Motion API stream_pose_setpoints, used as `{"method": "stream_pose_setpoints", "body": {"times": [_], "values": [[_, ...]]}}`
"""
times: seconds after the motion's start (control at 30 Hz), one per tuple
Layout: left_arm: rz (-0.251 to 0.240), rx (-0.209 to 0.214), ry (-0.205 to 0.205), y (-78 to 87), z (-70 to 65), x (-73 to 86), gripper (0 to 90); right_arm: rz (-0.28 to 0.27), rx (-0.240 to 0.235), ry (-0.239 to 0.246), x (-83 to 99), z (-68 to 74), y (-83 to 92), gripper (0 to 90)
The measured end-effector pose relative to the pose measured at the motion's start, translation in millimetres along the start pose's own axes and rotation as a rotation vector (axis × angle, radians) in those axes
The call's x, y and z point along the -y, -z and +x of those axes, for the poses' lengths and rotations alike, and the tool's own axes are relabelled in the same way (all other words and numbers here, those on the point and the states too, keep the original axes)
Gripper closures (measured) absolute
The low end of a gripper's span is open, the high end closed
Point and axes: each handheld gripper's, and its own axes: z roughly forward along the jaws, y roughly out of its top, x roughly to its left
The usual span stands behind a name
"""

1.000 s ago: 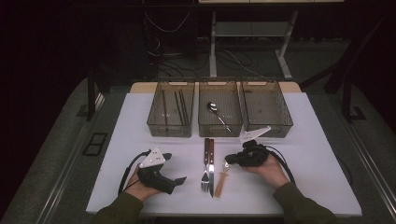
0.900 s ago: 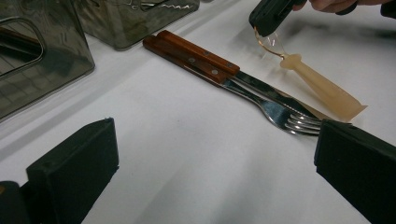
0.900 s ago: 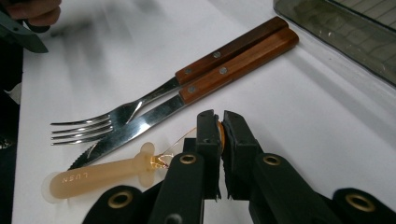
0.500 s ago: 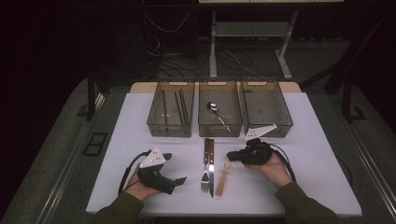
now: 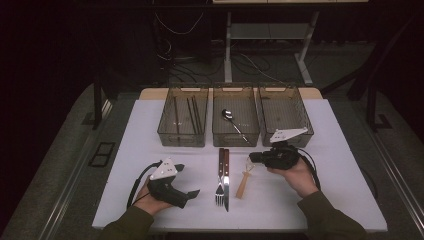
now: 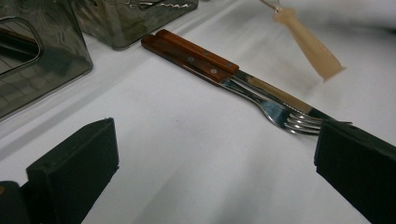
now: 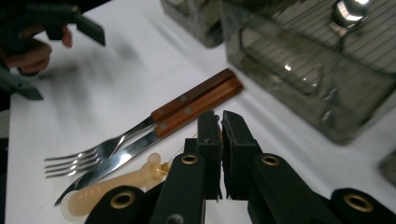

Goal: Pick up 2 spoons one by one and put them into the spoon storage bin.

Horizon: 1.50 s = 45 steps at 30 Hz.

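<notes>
The right gripper has its fingers clamped on the metal end of a cream-handled utensil, lifted right of the fork and knife. The left gripper, near left on the bench, has wide fingers.

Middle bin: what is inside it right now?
The middle bin holds a single metal spoon, lying diagonally with its bowl toward the far side. The smoky near wall dims the floor behind it, so anything small lying there cannot be made out.

Fork and knife lie touching; spoon sits in middle bin.
</notes>
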Motion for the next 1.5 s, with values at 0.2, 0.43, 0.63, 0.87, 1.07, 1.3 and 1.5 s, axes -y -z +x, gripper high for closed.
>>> {"method": "stream_pose_setpoints", "body": {"times": [0.2,0.43,0.63,0.87,1.07,1.3,1.5], "values": [[-0.006,0.0,0.004,-0.2,0.1,0.4,0.0,-0.043,0.027,-0.032,-7.9,-10.1,8.3,86.8],[-0.002,-0.006,-0.003,-0.6,0.5,1.2,0.0,-0.08,0.058,-0.048,-18.0,-16.6,16.3,86.9],[-0.01,-0.007,0.005,0.5,0.7,1.5,0.0,-0.126,0.083,-0.08,-30.0,-23.3,25.6,86.9],[-0.016,-0.005,0.012,-0.4,0.0,1.4,0.0,-0.147,0.13,-0.099,-50.8,-33.1,30.8,87.0],[-0.011,-0.004,0.002,-0.6,-0.4,1.2,0.0,-0.165,0.193,-0.116,-75.1,-42.2,30.4,87.1],[-0.009,-0.003,-0.004,-1.1,-1.0,0.7,0.0,-0.171,0.247,-0.142,-98.0,-53.8,22.0,87.1],[-0.007,-0.002,-0.006,-1.3,-1.6,0.5,0.0,-0.16,0.284,-0.164,-110.3,-65.0,8.1,87.0]]}}
